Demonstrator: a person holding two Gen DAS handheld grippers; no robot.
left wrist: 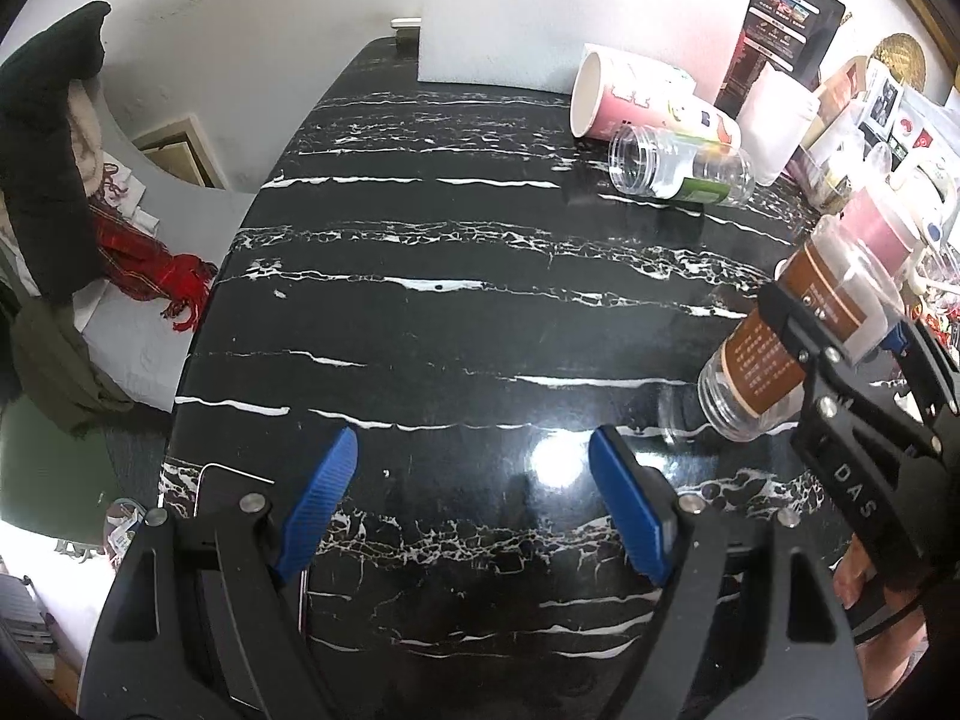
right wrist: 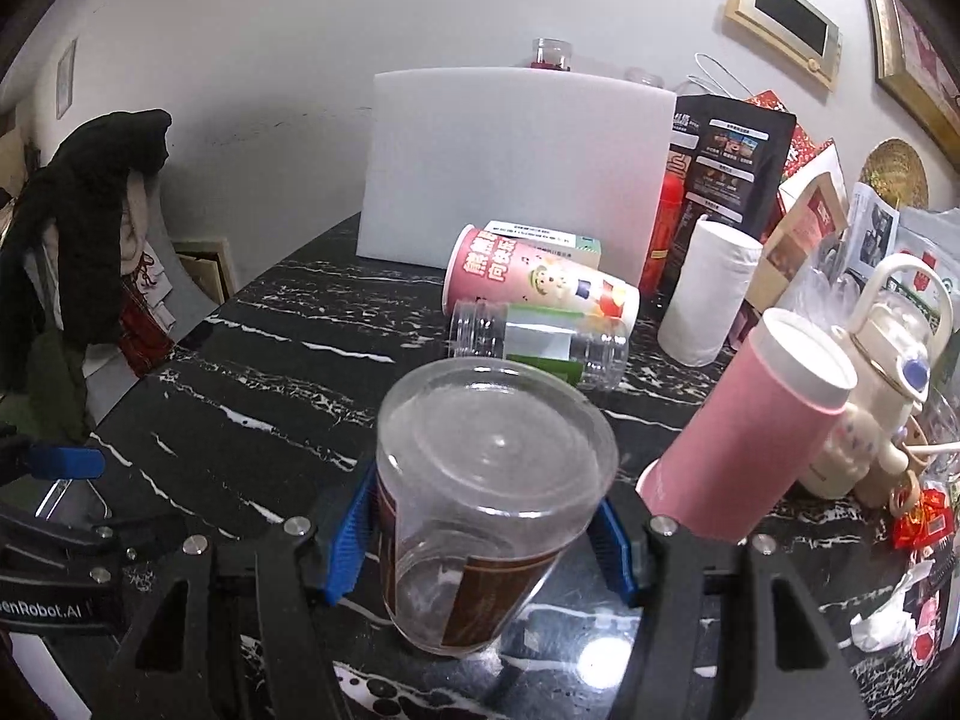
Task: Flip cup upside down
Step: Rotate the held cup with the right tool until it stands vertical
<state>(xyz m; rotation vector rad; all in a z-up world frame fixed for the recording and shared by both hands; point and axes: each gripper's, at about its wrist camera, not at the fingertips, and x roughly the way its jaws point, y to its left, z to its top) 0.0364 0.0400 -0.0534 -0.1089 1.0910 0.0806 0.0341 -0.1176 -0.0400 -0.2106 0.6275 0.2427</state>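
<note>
A clear plastic cup with a brown label [right wrist: 480, 516] is held between the blue pads of my right gripper [right wrist: 480, 540]. It is tilted, base toward the camera, mouth down toward the black marble table [right wrist: 240, 420]. In the left wrist view the same cup [left wrist: 798, 330] hangs tilted at the right in the right gripper [left wrist: 840, 336], mouth low near the tabletop [left wrist: 450, 300]. My left gripper [left wrist: 474, 504] is open and empty above the table's near part.
A pink paper cup [right wrist: 540, 282] and a clear jar [right wrist: 540, 348] lie on their sides at the back. A pink cup [right wrist: 756, 426] stands inverted at the right, beside a white roll [right wrist: 708, 294], a white kettle [right wrist: 888, 372] and packages. A phone [left wrist: 222, 498] lies by the left fingers.
</note>
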